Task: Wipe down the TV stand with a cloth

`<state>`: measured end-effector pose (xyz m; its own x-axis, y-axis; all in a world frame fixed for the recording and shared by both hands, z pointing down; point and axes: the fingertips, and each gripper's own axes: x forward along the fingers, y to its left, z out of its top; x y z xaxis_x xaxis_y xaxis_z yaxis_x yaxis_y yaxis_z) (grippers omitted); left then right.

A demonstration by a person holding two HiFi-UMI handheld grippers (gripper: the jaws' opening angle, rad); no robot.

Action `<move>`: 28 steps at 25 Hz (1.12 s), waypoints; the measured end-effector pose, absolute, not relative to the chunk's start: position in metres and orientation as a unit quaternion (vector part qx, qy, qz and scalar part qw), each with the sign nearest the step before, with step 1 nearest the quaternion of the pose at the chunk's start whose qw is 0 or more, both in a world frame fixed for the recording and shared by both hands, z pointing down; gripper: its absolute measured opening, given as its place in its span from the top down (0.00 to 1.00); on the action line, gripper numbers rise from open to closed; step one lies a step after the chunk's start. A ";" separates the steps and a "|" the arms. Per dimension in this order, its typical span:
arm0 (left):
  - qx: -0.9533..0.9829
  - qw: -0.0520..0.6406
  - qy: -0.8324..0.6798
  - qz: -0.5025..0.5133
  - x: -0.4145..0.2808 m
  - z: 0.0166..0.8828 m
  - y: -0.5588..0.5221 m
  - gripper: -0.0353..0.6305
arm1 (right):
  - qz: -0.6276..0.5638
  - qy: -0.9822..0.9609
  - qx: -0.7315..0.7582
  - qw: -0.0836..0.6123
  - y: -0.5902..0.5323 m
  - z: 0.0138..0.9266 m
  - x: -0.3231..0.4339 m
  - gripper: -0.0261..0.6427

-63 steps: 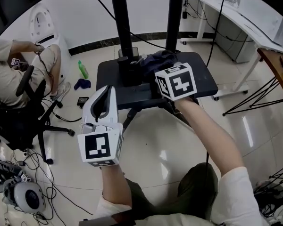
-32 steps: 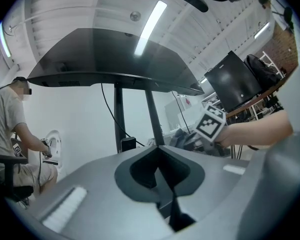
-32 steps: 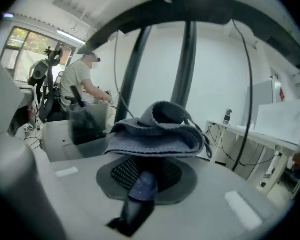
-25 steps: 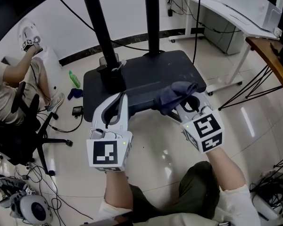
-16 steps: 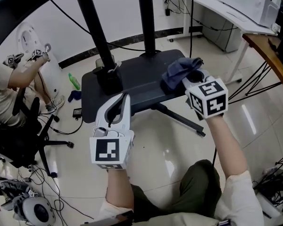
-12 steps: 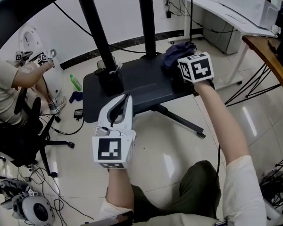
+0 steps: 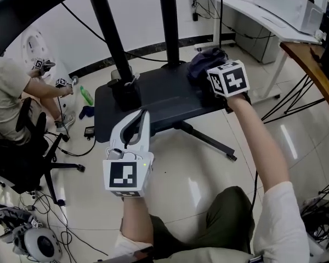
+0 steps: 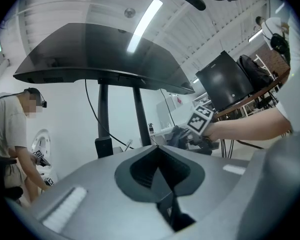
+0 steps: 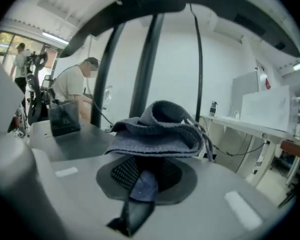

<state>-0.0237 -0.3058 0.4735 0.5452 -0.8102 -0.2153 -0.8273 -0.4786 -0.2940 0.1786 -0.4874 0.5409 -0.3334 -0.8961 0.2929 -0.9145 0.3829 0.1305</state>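
Head camera looks steeply down, tool cameras low along their jaws; all share the TV stand (image 7: 153, 95)

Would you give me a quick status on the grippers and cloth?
Right gripper shut on blue-grey cloth, far right corner of TV stand. Left gripper shut, empty. Black box near left pole.

A person (image 7: 11, 92) sits on a black office chair (image 7: 27, 158) at the left. A green bottle (image 7: 86, 96) is on the floor nearby, just beside a dark blue lump (image 7: 88, 112), perhaps a rag.
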 end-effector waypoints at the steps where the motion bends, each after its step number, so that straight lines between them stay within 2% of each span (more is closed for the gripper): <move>1: -0.860 0.189 0.474 0.028 -0.022 0.473 -0.307 0.84 | 0.009 -0.820 0.555 0.140 -0.464 0.536 0.179 0.86; 6: -0.866 0.177 0.468 0.015 -0.012 0.486 -0.314 0.84 | -0.011 -0.814 0.579 0.045 -0.340 0.549 0.188 0.86; 8: -0.864 0.195 0.462 0.028 -0.007 0.485 -0.317 0.84 | -0.050 -0.813 0.580 0.006 -0.306 0.541 0.179 0.86; 15: -0.846 0.198 0.495 0.002 -0.040 0.477 -0.314 0.83 | -0.182 -0.829 0.521 -0.090 -0.266 0.485 0.089 0.86; 17: -0.821 0.185 0.541 -0.008 -0.074 0.469 -0.305 0.83 | -0.182 -0.849 0.485 -0.106 -0.270 0.481 0.062 0.86; 21: -0.765 0.216 0.606 0.011 -0.130 0.456 -0.288 0.83 | -0.174 -0.867 0.446 -0.136 -0.274 0.472 0.031 0.86; 25: -0.737 0.200 0.645 -0.014 -0.177 0.522 -0.286 0.83 | -0.165 -0.873 0.438 -0.139 -0.285 0.513 0.000 0.86; 28: -0.729 0.195 0.656 -0.011 -0.198 0.561 -0.285 0.83 | -0.162 -0.870 0.451 -0.117 -0.290 0.554 -0.024 0.86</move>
